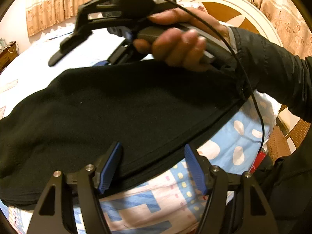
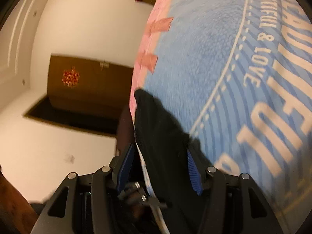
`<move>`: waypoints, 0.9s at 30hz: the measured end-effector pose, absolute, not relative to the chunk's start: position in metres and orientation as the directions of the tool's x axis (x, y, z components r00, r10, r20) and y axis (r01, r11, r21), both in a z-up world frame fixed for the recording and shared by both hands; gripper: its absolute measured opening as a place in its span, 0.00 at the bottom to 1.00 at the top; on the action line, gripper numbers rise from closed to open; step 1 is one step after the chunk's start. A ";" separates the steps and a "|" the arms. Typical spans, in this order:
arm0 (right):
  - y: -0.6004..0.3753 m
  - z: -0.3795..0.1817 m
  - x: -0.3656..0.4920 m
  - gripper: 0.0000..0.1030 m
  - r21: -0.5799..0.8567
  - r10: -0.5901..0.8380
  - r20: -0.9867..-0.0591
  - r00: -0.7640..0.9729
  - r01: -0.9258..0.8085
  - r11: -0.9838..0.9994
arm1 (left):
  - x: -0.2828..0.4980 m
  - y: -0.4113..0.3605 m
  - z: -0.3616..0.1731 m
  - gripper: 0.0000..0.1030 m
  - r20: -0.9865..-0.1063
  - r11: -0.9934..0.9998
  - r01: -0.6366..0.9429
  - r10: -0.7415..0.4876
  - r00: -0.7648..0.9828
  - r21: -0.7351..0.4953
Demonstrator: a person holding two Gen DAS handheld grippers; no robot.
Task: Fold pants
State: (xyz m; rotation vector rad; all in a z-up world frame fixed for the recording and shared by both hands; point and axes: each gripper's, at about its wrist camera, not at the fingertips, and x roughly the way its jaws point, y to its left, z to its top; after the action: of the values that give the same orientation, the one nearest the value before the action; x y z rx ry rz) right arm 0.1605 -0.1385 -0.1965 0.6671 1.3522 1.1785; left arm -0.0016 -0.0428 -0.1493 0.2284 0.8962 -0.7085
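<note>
One pair of black pants (image 1: 120, 105) lies spread across the bed (image 1: 239, 136), and two grippers are in view, each with two blue-padded fingers. From the left wrist view, the left gripper (image 1: 152, 169) stands released, its jaws wide apart, straddling the seamed edge of the pants where the black cloth meets the patterned bedspread; the cloth lies between and just ahead of the blue pads (image 1: 109, 169) without being pinched. Beyond the pants, a bare hand (image 1: 181, 41) in a dark sleeve holds the right gripper (image 1: 66, 44) above the far edge of the cloth; it shows blurred there, and a thin black cable (image 1: 251, 89) loops down from it over the sleeve. From the right wrist view, the right gripper (image 2: 158, 171) is also spread open, with a fold of the black pants (image 2: 161, 136) lying between its fingers, touching or nearly touching the right-hand pad. One bedspread covers the bed, light blue and pink with white print. Around it are a white and brown headboard (image 1: 224, 9), floral curtains (image 1: 64, 3), pale walls and a brown door (image 2: 87, 85).
</note>
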 end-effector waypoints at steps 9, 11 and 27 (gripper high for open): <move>-0.158 -0.208 0.167 0.37 0.960 0.964 -0.263 -0.044 -0.112 0.257 | 0.017 -0.011 -0.130 0.68 -0.746 0.810 0.560 -0.481 0.461 -0.176; -0.162 -0.208 0.167 0.29 0.956 0.961 -0.276 -0.029 -0.115 0.271 | 0.021 -0.003 -0.127 0.68 -0.739 0.827 0.534 -0.470 0.483 -0.177; -0.159 -0.200 0.157 0.07 0.885 0.904 -0.427 -0.024 -0.214 0.413 | 0.028 -0.006 -0.143 0.68 -0.774 0.860 0.506 -0.366 0.517 -0.069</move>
State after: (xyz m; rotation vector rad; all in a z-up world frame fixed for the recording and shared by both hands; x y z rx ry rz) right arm 0.1571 -0.1591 -0.2004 0.7062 1.2832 1.0225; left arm 0.0281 -0.0058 -0.1429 0.1734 0.8842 -0.5265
